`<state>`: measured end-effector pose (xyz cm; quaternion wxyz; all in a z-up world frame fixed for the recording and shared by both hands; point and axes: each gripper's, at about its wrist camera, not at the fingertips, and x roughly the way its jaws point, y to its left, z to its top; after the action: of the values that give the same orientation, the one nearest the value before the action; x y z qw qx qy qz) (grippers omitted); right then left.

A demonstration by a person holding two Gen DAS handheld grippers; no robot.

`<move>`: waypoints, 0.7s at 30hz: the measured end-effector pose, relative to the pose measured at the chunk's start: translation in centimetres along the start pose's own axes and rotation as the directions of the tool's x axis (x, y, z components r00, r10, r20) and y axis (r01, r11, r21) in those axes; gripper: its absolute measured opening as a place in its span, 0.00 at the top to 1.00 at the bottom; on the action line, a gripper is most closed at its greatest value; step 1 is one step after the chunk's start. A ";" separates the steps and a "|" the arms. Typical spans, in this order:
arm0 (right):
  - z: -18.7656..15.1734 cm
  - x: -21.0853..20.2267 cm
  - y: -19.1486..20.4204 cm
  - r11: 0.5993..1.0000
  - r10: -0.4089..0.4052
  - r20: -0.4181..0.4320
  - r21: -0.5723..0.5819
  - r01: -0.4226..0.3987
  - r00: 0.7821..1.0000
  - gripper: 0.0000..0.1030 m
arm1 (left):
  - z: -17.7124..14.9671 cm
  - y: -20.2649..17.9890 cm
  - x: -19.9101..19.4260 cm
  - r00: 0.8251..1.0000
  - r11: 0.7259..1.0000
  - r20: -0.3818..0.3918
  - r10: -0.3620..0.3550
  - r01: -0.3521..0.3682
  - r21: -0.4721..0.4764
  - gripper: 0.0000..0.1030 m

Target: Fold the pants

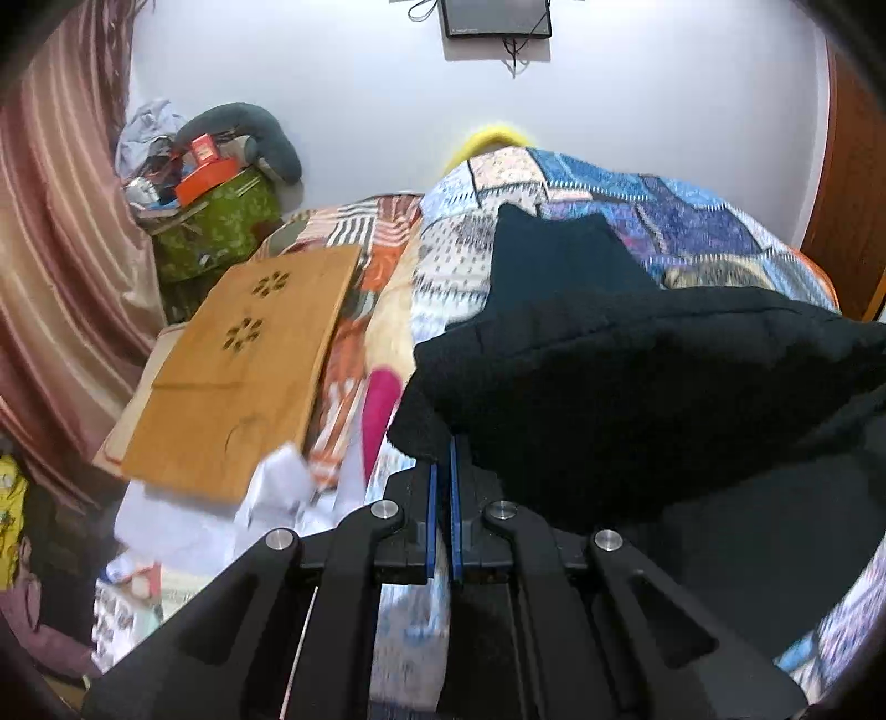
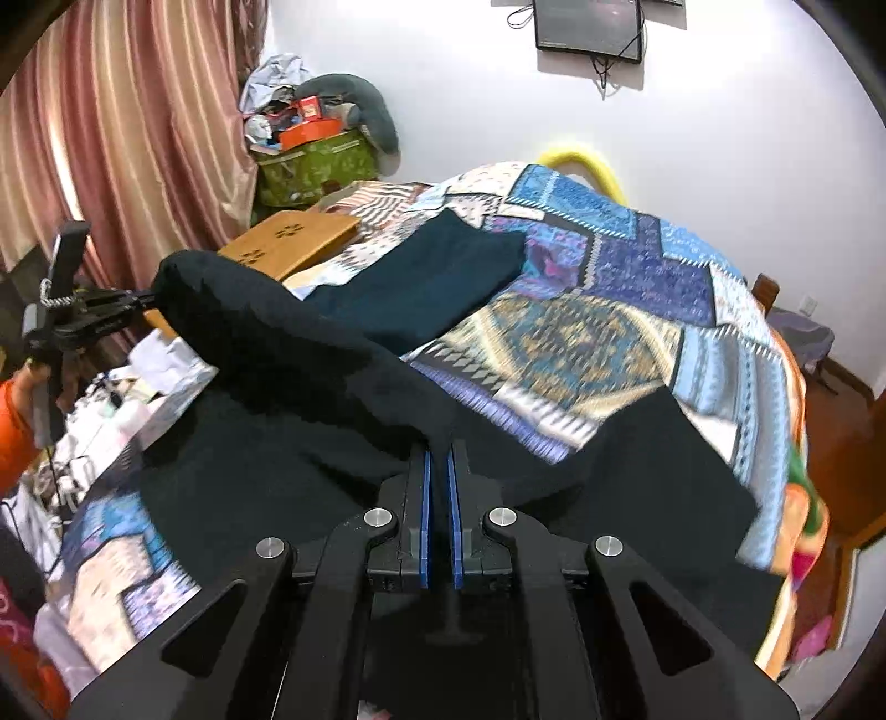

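Observation:
The black pants (image 1: 637,387) lie on a patchwork bedspread (image 1: 692,221), with the near end lifted. My left gripper (image 1: 442,459) is shut on one corner of that lifted edge. My right gripper (image 2: 438,459) is shut on the other corner of the pants (image 2: 310,387). The held edge hangs stretched between the two grippers above the bed. The left gripper also shows in the right wrist view (image 2: 149,299) at the left, gripping the fabric. The far leg ends (image 2: 432,277) rest flat on the bedspread (image 2: 609,310).
A wooden lap desk (image 1: 238,365) lies on the bed's left side, also in the right wrist view (image 2: 293,238). Loose papers (image 1: 277,498) lie near it. A cluttered green box (image 2: 315,160) stands by the pink curtain (image 2: 138,138). A monitor (image 2: 590,25) hangs on the wall.

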<state>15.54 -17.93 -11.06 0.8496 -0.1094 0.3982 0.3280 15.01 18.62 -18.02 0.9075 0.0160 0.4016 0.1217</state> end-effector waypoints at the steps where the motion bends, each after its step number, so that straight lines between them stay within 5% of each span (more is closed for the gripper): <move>1: -0.7 -0.1 0.4 1.000 0.001 -0.003 0.004 -0.001 1.000 0.96 | -0.9 0.0 -0.3 1.000 1.000 -0.004 0.001 -0.001 0.000 0.97; 12: -7.4 0.9 1.7 0.992 0.023 -0.087 0.123 -0.012 0.996 0.93 | -10.4 0.6 0.6 0.986 0.998 -0.165 -0.035 0.026 -0.056 0.97; 21: -6.9 -2.0 1.8 0.995 -0.020 -0.090 0.095 0.028 0.996 0.81 | -9.1 1.4 -1.5 0.989 0.997 -0.142 -0.049 0.041 -0.061 0.97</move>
<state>9.29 -20.58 -14.02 0.8392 -0.0877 0.4497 0.2930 7.08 18.98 -22.96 0.8790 -0.0283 0.4622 0.1136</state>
